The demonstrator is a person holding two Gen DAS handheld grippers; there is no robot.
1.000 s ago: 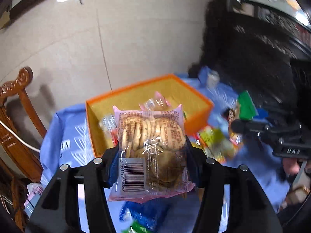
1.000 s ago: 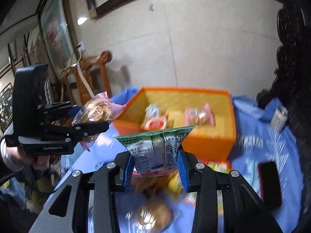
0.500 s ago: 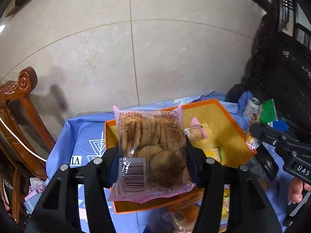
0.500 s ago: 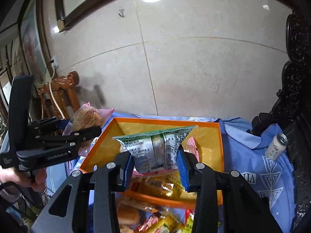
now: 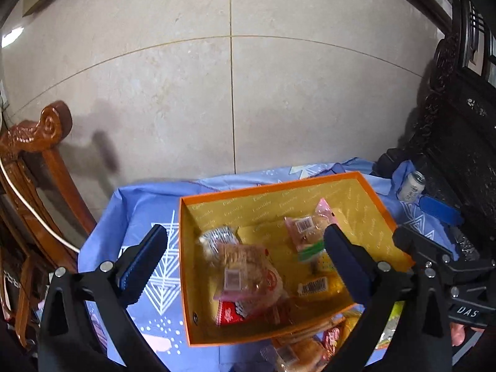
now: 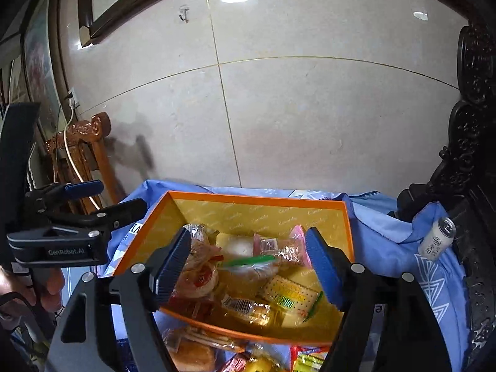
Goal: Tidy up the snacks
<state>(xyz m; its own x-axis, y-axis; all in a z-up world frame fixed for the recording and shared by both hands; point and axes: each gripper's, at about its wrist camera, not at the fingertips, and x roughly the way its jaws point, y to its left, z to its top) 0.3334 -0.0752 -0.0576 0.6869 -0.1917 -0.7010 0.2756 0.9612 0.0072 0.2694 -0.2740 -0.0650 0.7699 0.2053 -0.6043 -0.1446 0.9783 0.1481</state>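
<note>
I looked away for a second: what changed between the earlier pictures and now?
Both claws let go. The left claw is opening and its cookie packet now lies in the orange box. The right claw is opening over its green-edged packet. The box and can stayed put.

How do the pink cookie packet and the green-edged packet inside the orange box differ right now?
The pink-edged clear packet of round cookies sits at the left of the orange cardboard box, barcode up; the green-edged packet lies further right, showing only its edge. The cookie packet is larger; the green one looks slimmer. Both are blurred, apparently just dropped, and both lie inside the box.
</note>
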